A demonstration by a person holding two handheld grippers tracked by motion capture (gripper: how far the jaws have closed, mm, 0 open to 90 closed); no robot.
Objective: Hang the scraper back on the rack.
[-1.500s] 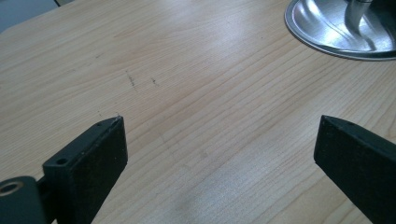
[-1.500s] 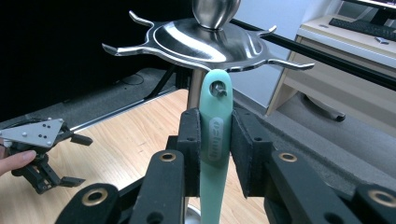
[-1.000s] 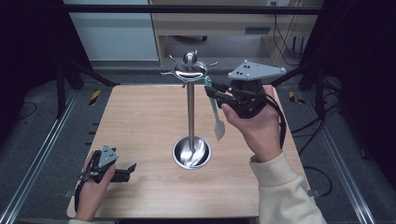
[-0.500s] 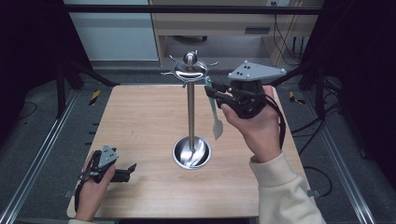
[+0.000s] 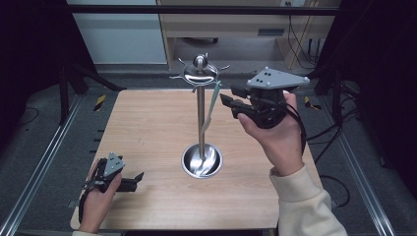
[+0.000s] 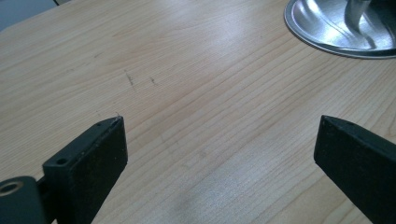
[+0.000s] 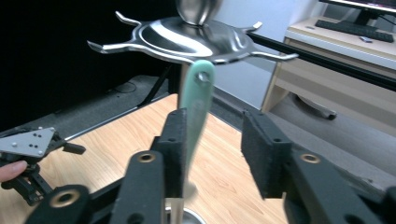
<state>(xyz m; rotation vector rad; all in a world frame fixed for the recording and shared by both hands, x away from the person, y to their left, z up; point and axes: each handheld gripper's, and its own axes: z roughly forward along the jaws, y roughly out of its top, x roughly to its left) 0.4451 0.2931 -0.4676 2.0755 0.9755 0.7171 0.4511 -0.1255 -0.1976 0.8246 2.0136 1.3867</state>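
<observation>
while the left claw (image 5: 138,176) gapes wide, the right claw (image 7: 212,144) stands open around the green utensil (image 7: 197,107).

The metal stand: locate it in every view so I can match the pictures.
High view: metal stand at table centre, hook crown up top, round base below.
Left gripper view: only its base dish, top right.
Right gripper view: the hook crown, top centre.
Shared landmark: the wooden table.

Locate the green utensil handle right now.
In the high view the green utensil handle hangs from a hook of the metal stand, just right of its pole. The open right gripper sits beside it.
</observation>
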